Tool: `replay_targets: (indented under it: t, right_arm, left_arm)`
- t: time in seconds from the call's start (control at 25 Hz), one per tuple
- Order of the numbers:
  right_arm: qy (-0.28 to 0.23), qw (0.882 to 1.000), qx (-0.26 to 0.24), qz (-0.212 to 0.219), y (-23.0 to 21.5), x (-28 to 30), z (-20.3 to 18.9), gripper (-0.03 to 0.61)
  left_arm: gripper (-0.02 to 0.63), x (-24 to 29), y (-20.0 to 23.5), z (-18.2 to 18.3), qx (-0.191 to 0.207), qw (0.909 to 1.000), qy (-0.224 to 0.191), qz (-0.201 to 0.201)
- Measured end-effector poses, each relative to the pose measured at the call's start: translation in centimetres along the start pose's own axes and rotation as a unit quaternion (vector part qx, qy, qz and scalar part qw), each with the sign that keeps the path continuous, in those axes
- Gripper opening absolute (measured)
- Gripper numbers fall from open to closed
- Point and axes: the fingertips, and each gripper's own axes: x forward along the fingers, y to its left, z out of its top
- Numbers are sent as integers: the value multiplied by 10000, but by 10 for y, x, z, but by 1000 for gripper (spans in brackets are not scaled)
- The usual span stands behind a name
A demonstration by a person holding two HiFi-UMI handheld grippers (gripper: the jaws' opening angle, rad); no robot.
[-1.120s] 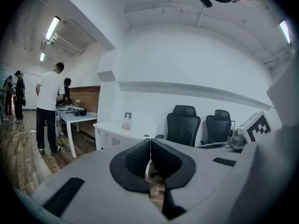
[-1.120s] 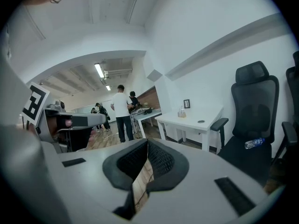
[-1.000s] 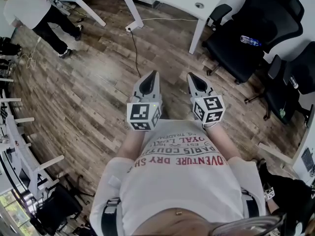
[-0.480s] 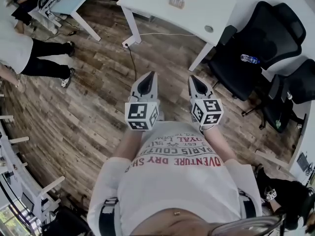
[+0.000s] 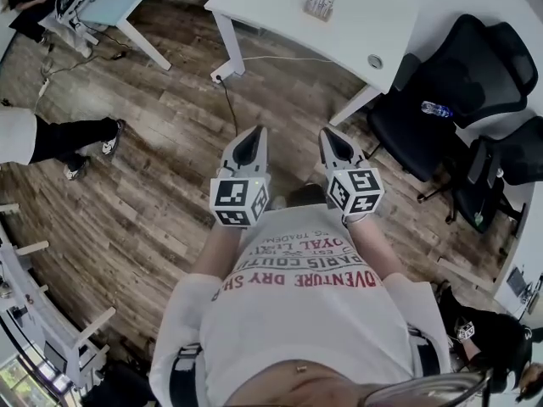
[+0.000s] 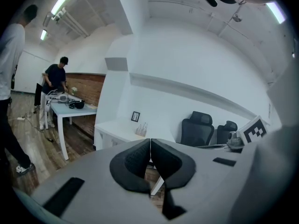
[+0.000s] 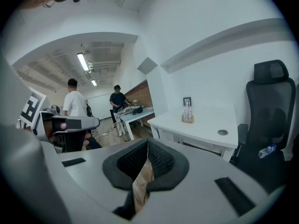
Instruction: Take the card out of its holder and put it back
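Both claws were out in front of the person's chest, side by side above the wood floor [image 5: 161,168]. The left gripper [image 5: 254,134] [image 6: 150,141] had its jaws pressed together with nothing between them. The right gripper [image 5: 329,136] [image 7: 147,143] was the same, pads closed tip to tip and empty. The card holder [image 5: 320,5] [image 6: 140,130] [image 7: 188,113] stood far ahead on the white table [image 5: 382,19], well apart from both grippers, and the card itself was too small to make out. To the right sat a black office chair [image 5: 462,66] with a bottle [image 5: 434,108] on its seat.
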Motion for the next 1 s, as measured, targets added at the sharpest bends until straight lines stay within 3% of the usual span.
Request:
replay_targets:
  t: [0.4,0.64,1.0]
  right_arm:
    - [111,9993,151,330,-42,79,11,26]
    - [106,9982,193,560,-96,138,48,26]
    - [-14,9986,90,527,-193,209,111,26]
  left_arm:
    - [25,71,35,6,24,9993,127,352]
    - [25,148,40,32,112,9987,144,483]
    - [25,272,45,76,205,9982,88,559]
